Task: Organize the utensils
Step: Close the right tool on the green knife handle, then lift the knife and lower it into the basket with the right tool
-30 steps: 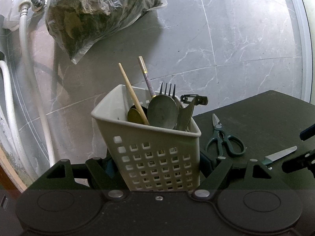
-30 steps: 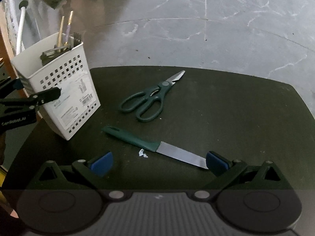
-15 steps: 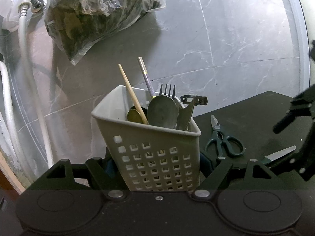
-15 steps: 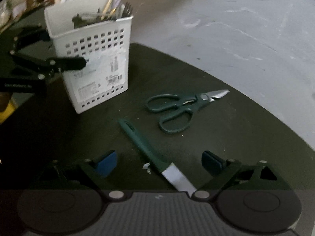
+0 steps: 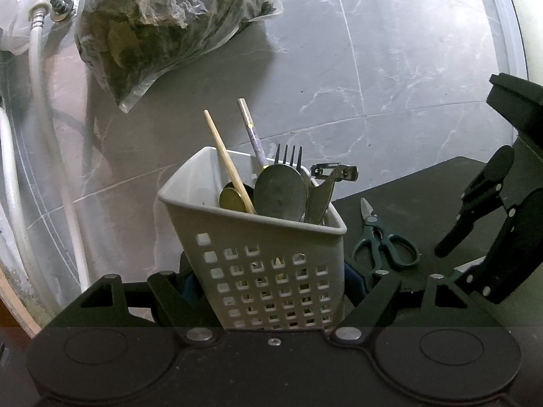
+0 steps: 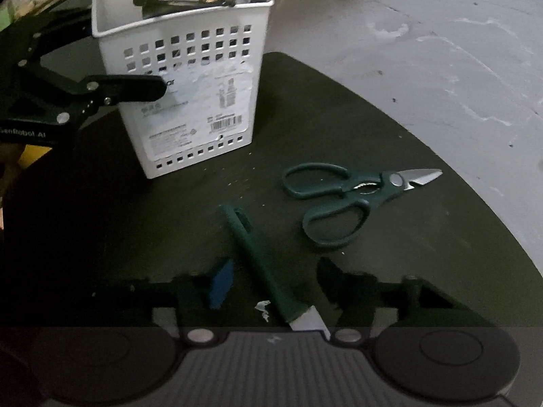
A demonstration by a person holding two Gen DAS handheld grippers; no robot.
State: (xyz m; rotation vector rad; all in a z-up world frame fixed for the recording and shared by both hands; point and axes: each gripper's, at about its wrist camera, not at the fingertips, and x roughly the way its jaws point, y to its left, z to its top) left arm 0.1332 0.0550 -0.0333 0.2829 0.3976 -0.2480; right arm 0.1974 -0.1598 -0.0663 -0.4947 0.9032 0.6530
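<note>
Step in hand: picking up the knife (image 6: 268,271) for the white basket (image 6: 190,78).
Left gripper (image 5: 268,281): fingers clamped on both sides of the basket, steadying it upright on the tabletop (image 6: 390,135).
Right gripper (image 6: 271,281): fingers half-open, just been closing, straddling the green knife handle, not yet pressing.
Scissors (image 6: 342,193): lying beside the knife, waiting.
Next move, judged: finishing the squeeze on the handle, lifting, dropping blade-down into the basket.

Left tongs (image 5: 268,278) clamped shut; right tongs (image 6: 271,285), angled down, have been closing.
</note>
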